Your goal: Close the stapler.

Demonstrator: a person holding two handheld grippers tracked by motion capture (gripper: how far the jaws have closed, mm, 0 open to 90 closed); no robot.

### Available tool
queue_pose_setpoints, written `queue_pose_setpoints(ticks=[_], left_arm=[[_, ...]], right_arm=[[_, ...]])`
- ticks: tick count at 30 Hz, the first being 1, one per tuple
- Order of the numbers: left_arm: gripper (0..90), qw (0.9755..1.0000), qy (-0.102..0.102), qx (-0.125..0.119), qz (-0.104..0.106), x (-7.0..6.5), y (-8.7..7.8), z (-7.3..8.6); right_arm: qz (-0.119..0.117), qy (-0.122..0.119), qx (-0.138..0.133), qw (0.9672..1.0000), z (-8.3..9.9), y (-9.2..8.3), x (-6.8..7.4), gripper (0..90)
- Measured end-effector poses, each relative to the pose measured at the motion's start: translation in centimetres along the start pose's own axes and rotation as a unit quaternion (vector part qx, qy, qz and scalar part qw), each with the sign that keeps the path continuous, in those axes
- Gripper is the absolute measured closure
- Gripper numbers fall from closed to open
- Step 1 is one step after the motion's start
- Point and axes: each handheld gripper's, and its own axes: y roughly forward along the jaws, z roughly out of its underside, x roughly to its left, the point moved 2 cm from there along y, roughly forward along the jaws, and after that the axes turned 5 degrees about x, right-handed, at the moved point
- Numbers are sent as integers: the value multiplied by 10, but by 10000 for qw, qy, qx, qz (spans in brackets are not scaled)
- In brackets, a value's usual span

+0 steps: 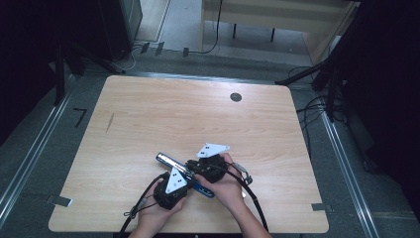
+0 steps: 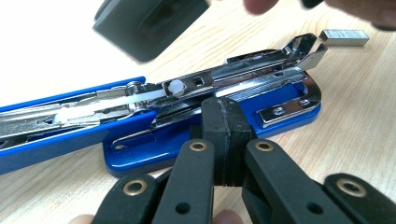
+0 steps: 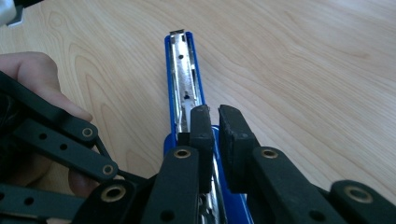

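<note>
Bright desk under overhead light, dark surroundings, soft focus close up.

In the high view the desk is evenly lit while the room at both sides falls to near black; detail is coarse. In the left gripper view the upper left corner is blown out to white, the stapler metal glints, and the dark shape at the top is blurred. The right gripper view's near fingers are slightly soft.

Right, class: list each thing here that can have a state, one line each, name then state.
Stapler: lying on the table, swung open, blue cover folded back flat, metal magazine exposed.
Staple strip: loose on the table beside the stapler's front end, not loaded.
Left gripper: shut, pads together, tips at the stapler's base.
Right gripper: slightly open, a narrow gap between the pads, over the stapler.
</note>
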Motion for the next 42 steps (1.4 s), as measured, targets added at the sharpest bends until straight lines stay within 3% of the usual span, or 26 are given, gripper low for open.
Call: queue_pose_setpoints(ticks=[21, 42], left_arm=[[900, 10000, 32, 1, -34, -1, 0, 0], [900, 10000, 32, 16, -26, 0, 0, 0]], right_arm=[[291, 502, -348, 9977, 39, -51, -28, 783], [639, 827, -298, 9941, 79, -81, -46, 776]])
